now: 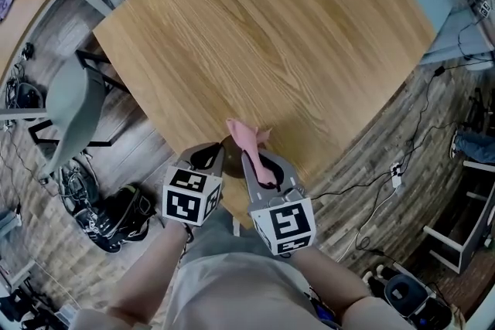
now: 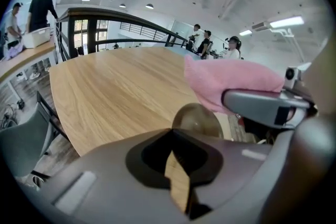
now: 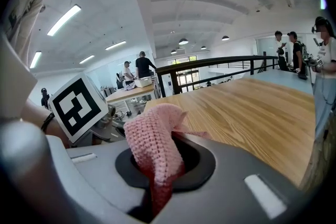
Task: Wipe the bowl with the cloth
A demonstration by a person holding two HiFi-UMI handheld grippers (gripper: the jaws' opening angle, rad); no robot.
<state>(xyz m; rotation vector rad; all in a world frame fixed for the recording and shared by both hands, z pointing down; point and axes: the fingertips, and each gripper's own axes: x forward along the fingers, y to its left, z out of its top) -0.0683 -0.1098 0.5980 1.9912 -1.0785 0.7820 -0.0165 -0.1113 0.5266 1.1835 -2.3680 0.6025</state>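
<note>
My right gripper (image 1: 263, 168) (image 3: 157, 189) is shut on a pink knitted cloth (image 1: 246, 134) (image 3: 155, 147), which sticks up out of its jaws over the near edge of the round wooden table (image 1: 271, 35). My left gripper (image 1: 219, 152) (image 2: 178, 186) is right beside it, jaws closed. A thin tan strip sits pinched between them, leading up to the small brown bowl (image 2: 197, 119) just past the tips. The bowl is mostly hidden in the head view. In the left gripper view the cloth (image 2: 231, 78) hangs just above and right of the bowl.
A grey chair (image 1: 73, 108) stands left of the table, with black shoes and cables (image 1: 116, 216) on the floor below it. A power strip (image 1: 397, 170) lies on the floor at the right. People stand by a black railing (image 2: 131, 21) beyond the table's far side.
</note>
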